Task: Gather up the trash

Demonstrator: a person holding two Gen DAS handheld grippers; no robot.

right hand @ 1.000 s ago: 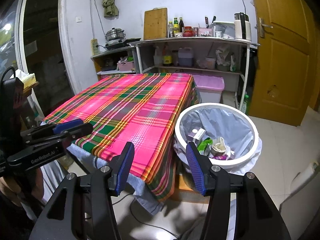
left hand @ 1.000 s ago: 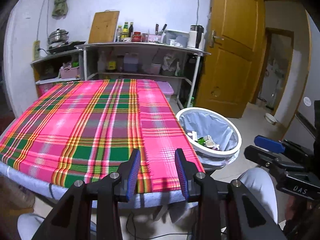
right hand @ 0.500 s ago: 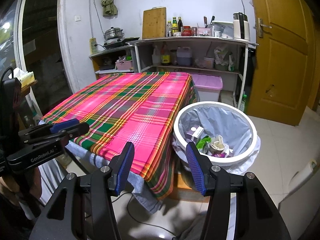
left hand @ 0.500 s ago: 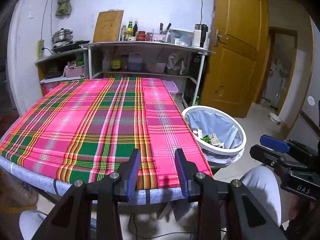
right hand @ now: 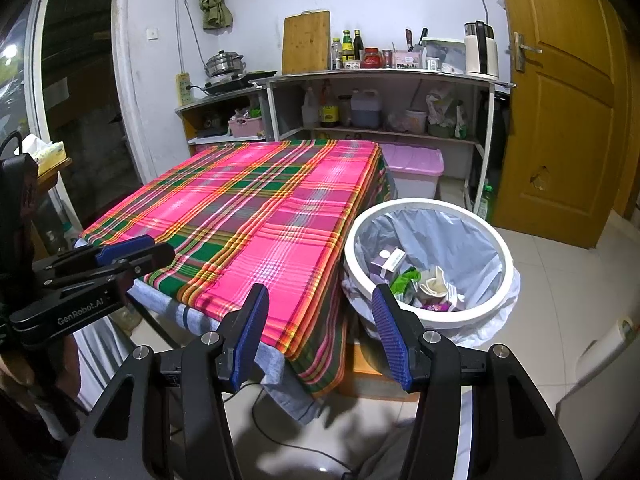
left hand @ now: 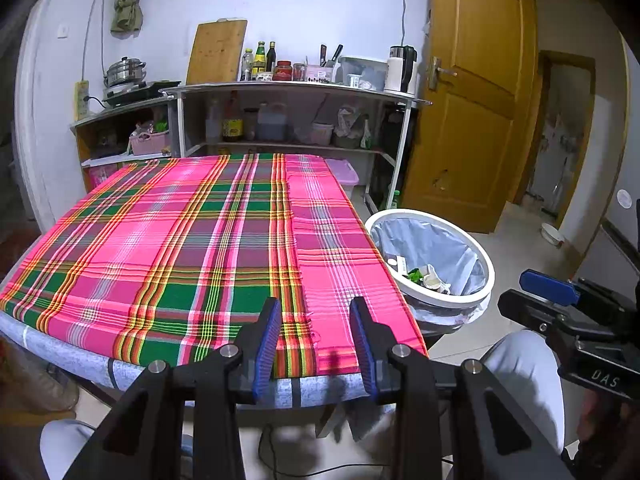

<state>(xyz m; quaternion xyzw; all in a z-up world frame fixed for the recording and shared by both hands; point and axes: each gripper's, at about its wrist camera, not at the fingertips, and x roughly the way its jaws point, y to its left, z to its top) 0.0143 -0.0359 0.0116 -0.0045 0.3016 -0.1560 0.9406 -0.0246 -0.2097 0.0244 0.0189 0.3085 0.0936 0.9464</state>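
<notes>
Left wrist view: left gripper [left hand: 314, 340] jaws apart, empty, over the plaid tablecloth [left hand: 192, 248], bare as a second ago. Trash bin [left hand: 482, 254] at 3 o'clock, now farther right in frame.

Right wrist view: right gripper [right hand: 318, 334] jaws apart, empty. Bin at 1 o'clock holds carton [right hand: 387, 261] and wrappers [right hand: 434, 288]. Collection looks finished.

Plaid cloth [left hand: 192, 248] lying over the table [left hand: 64, 350] ahead of the tool; shelf [right hand: 384, 76] beyond carrying bottles [right hand: 347, 49], kettle [right hand: 480, 48]; wooden door [right hand: 560, 100] standing right.
</notes>
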